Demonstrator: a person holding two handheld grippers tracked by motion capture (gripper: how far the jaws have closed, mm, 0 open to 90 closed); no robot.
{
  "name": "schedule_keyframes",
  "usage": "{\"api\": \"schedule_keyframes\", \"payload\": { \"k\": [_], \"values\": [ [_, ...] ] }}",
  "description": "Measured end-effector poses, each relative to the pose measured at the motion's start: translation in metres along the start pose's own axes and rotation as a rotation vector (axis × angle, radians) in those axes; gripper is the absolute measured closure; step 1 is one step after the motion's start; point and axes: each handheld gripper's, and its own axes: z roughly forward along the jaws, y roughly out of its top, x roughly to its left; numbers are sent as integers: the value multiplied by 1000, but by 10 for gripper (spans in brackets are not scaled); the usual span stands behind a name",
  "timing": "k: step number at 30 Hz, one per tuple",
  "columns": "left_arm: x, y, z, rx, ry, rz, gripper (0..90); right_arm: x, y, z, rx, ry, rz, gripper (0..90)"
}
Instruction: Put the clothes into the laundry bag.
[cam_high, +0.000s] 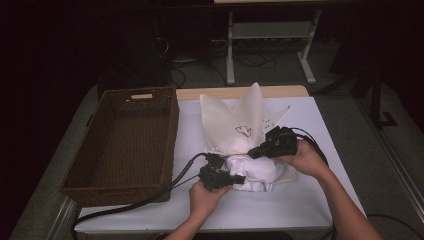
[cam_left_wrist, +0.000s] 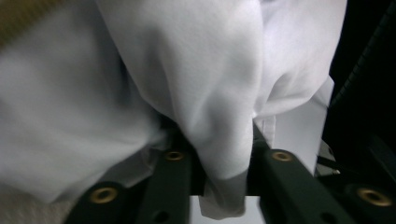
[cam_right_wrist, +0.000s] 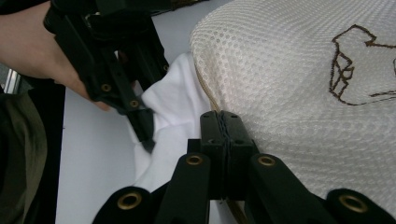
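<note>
At a white-covered bench (cam_high: 310, 200), a person works a crumpled white cotton garment (cam_high: 255, 172) toward the mouth of a cream mesh laundry bag with a small brown embroidered motif (cam_high: 237, 122). The garment lies bunched on the bench just in front of the bag, between the two hands. The left hand-held gripper (cam_high: 239, 178) pinches a fold of the white cloth (cam_left_wrist: 219, 154); the right hand-held gripper (cam_high: 252, 152) has its jaws pressed together on the edge of the bag's opening (cam_right_wrist: 226, 140), holding it up.

The risks, by this reading: the left grip takes only a thin fold, so the cloth could slide free under a pull, or the loose bulk could drag and catch on the bag's rim instead of entering. The right grip is narrow too; if the mesh edge slips, the opening would sag shut over the garment.

A dark brown woven wicker basket (cam_high: 122, 142) stands empty just left of the bag, well apart from the garment. The black cable (cam_high: 165, 192) from the left gripper trails across the bench beside the basket and could snag. The left gripper's jaws sit close to the right one's, leaving little room to manoeuvre between them.
</note>
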Motion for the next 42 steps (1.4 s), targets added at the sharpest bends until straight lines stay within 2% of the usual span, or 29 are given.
{"api": "schedule_keyframes", "payload": {
  "k": [2,6,8,13,15,16,18,21,22,23,24,26,27,32,34,39,42],
  "values": [
    [0,3,-1,-8,13,9,825,3,2,-1,3,4,-11,888],
    [-2,10,-12,-58,36,11,833,12,7,-2,6,14,-49,889],
    [-6,12,-18,-76,53,35,836,16,9,-4,6,15,-54,890],
    [-19,11,-32,-136,38,48,837,27,15,-12,-7,37,-82,890],
    [-24,10,-34,-144,44,67,836,32,17,-16,-22,47,-95,890],
    [-23,9,-33,-146,42,65,835,34,18,-18,-30,49,-100,890],
    [-18,10,-28,-147,64,64,832,32,18,-19,-23,37,-97,890],
    [1,12,-13,-131,125,26,827,23,16,-13,13,7,-72,890],
    [8,13,-8,-130,139,2,825,20,14,-10,20,8,-59,890],
    [15,13,-5,-133,135,-22,820,16,12,-8,29,5,-53,889],
    [17,14,-4,-134,128,-23,812,14,11,-4,52,-11,-48,888],
    [15,14,-5,-124,128,-7,799,11,8,-1,69,-12,-43,888],
    [15,14,-6,-116,125,-8,789,10,6,-1,60,-11,-39,888],
    [6,12,-17,-75,100,17,650,2,3,-5,32,-8,-12,887],
    [5,10,-20,-35,65,-15,570,2,3,-6,25,-11,-11,886],
    [-1,3,-27,24,52,5,470,-1,4,-8,22,-19,2,886],
    [-4,-2,-24,52,33,8,430,-5,4,-10,17,-26,3,886]
  ]
}}
